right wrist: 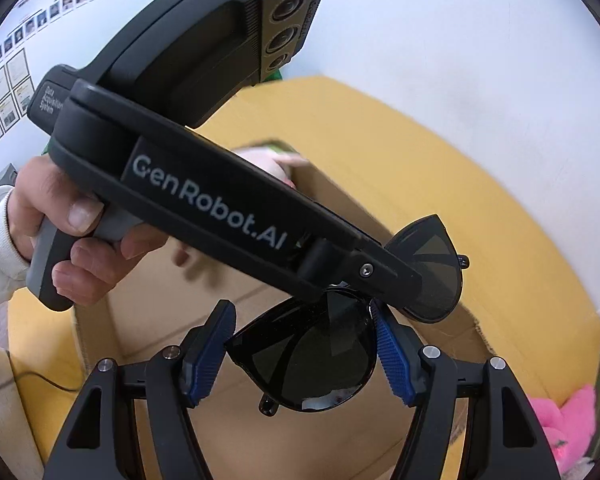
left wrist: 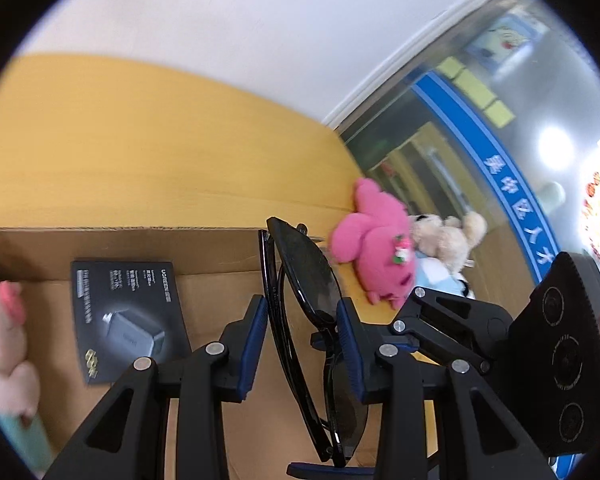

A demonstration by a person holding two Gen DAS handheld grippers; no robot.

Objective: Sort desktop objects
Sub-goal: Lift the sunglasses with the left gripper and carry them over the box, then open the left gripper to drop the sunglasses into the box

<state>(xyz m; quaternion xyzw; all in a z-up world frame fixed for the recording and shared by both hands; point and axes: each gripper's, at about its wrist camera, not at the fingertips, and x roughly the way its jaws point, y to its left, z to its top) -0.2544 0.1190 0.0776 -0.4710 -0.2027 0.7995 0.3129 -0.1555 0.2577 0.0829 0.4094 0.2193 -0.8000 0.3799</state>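
Note:
Black sunglasses (left wrist: pixel 306 280) hang folded over an open cardboard box (left wrist: pixel 220 248). My left gripper (left wrist: pixel 302 320) has its blue pads on either side of the glasses' bridge and looks shut on them. In the right wrist view the same sunglasses (right wrist: pixel 312 360) sit between my right gripper's (right wrist: pixel 302 354) blue pads, one lens held there, the other lens (right wrist: pixel 432 268) sticking out past the left gripper body (right wrist: pixel 220 208). A black UGREEN charger package (left wrist: pixel 128 316) lies in the box.
A pink plush (left wrist: pixel 376 248) and a beige bear (left wrist: pixel 444 236) lie on the yellow table (left wrist: pixel 140 140) right of the box. A pink pig plush (left wrist: pixel 4 320) sits at the box's left edge. A white wall stands behind.

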